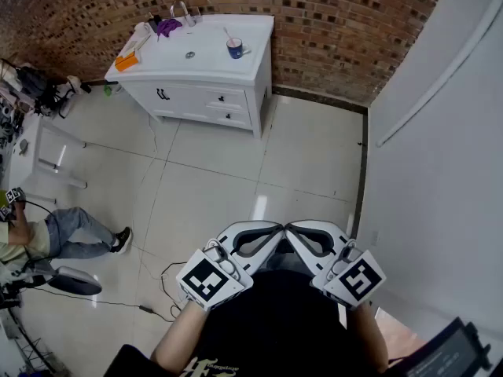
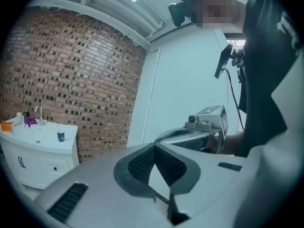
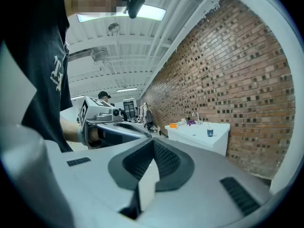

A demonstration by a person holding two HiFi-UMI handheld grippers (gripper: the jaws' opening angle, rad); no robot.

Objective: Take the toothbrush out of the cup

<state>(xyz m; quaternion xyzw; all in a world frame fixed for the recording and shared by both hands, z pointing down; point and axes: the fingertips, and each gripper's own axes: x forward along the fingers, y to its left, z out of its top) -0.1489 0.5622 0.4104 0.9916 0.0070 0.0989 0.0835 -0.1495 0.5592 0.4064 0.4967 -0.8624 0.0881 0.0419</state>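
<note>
White plastic fills the nearest part of the scene: the left gripper (image 1: pixel 271 231) and right gripper (image 1: pixel 297 231) are held close against the person's chest, angled inward so their tips almost meet. Each gripper view shows its own jaws clenched tip to tip with nothing between them. Judging by this tucked, idle pose, the task has not started and this looks like a resting position.

Beyond them lies a wide stretch of pale tiled floor (image 1: pixel 224 171), which separates the grippers from everything the task needs. A dark cable (image 1: pixel 157 287) trails across it near the person's feet. A seated person (image 1: pixel 59 238) is off to the left, well clear of a straight path.

Far across the room a white bench (image 1: pixel 211 60) with drawers stands against the brick wall (image 1: pixel 330 22). The blue cup (image 1: pixel 234 49) sits near the bench's right end, with the toothbrush (image 1: pixel 228 34) leaning out of it. A faucet (image 1: pixel 182 10), a purple item (image 1: pixel 167 27) and an orange item (image 1: pixel 126 61) lie toward the other end, apart from the cup. Nothing crowds the cup, so only the walk over is needed before a reach.
</note>
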